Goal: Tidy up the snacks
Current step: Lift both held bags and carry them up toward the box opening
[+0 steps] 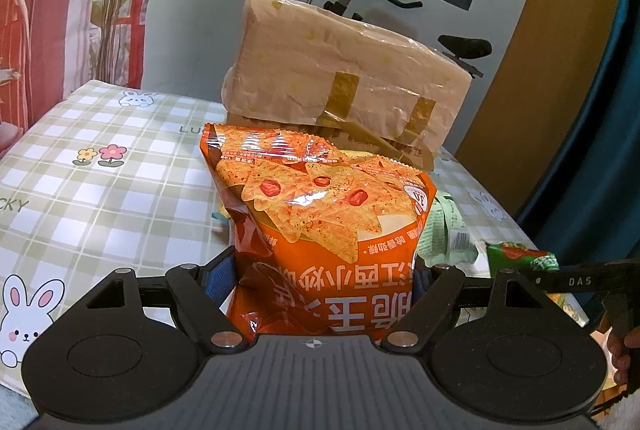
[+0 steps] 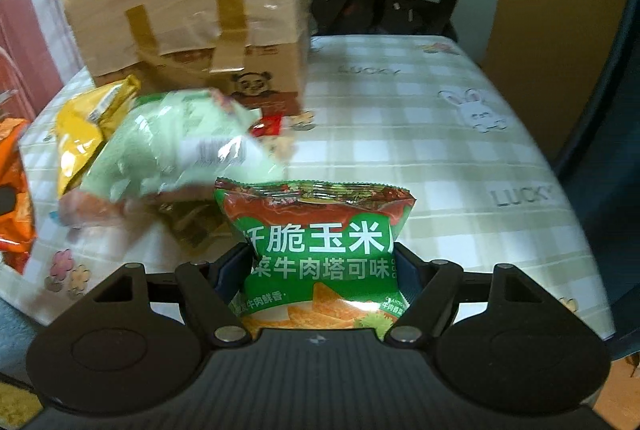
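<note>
Holding both lots: left gripper [image 1: 324,286] clamped on the glossy orange foil bag of triangular chips [image 1: 320,214], right gripper [image 2: 324,270] clamped on the green foil bag of corn chips [image 2: 316,238], each lifted above the checked bunny-print tablecloth [image 2: 440,150]. Best practice, by judgement: keep the squeeze light on these puffy bags and carry them level toward the taped brown cardboard box [image 2: 188,18]. Obstructions: pale green packet [image 2: 176,146] and yellow packet [image 2: 80,130] lying loose before that box.
</note>
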Action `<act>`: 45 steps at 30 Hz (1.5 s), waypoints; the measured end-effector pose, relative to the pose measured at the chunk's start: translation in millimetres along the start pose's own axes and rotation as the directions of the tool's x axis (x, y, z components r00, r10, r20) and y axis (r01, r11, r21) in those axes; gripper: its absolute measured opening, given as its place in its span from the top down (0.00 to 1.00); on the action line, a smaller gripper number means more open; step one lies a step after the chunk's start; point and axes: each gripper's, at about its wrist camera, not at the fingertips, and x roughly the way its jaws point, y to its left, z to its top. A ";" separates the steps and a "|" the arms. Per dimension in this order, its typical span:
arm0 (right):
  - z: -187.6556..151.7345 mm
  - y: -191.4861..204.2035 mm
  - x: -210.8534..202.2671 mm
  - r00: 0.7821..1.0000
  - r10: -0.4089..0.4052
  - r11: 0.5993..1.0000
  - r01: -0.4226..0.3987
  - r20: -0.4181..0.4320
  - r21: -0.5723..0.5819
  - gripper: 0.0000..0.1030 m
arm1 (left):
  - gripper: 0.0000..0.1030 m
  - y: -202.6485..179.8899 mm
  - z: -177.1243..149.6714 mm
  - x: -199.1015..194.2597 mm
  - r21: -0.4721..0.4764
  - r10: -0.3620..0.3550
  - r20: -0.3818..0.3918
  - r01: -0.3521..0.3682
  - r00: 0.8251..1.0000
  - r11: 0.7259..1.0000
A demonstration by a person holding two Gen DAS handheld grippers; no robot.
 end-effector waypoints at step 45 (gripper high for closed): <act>81.8 11.6 -11.3 0.980 0.097 0.994 -0.104 0.175 0.029 0.26 | 0.21 -3.7 54.0 6.9 0.047 0.019 0.071 -0.023 0.997 0.999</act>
